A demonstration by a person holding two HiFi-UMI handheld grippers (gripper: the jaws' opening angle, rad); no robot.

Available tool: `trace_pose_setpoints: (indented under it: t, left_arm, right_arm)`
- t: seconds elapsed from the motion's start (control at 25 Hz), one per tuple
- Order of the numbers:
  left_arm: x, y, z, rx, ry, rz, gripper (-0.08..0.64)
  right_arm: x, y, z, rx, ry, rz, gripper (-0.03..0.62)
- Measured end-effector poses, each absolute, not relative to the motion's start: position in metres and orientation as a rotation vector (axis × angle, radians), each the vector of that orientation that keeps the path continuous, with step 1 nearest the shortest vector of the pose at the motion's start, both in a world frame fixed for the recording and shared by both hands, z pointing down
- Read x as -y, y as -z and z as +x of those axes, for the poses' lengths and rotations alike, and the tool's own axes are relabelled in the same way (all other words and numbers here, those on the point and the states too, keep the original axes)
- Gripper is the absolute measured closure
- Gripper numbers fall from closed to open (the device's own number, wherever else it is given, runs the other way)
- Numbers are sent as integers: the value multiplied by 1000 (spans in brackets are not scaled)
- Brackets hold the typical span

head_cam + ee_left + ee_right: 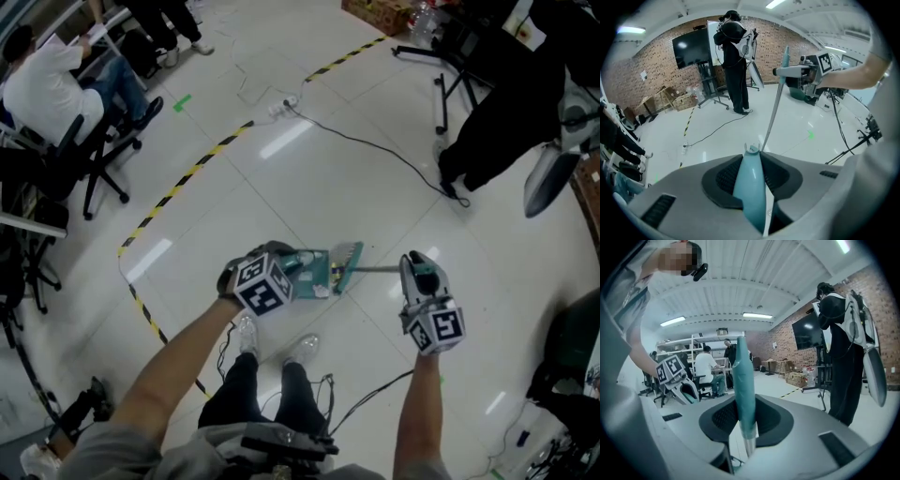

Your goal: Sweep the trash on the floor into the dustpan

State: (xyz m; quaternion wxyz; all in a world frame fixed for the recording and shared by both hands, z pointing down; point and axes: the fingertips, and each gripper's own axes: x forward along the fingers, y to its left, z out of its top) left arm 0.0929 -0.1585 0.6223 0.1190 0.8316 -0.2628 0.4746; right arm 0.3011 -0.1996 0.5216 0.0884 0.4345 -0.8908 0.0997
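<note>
The dustpan (309, 272) is down near the floor (309, 178), and the broom (346, 255) head is right at the dustpan's mouth. I see no loose trash beside the dustpan, so I judge the sweeping is nearly done. My left gripper (752, 159) clamps the dustpan's teal handle. My right gripper (743, 420), to the dustpan's right, clamps the broom's teal grip. I find no legible writing, only square markers (262, 286).
</note>
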Motion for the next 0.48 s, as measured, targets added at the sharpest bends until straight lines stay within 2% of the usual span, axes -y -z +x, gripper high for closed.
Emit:
trace_pose_setpoints:
  t: [0.2, 0.48]
  left_arm:
    - [162, -626, 114, 815, -1407, 2424, 454]
    - [168, -625, 123, 832, -1441, 2432, 454]
  right_arm:
    - [205, -567, 308, 2542, -290, 1281, 518]
    - [187, -588, 312, 2581, -606, 1372, 514]
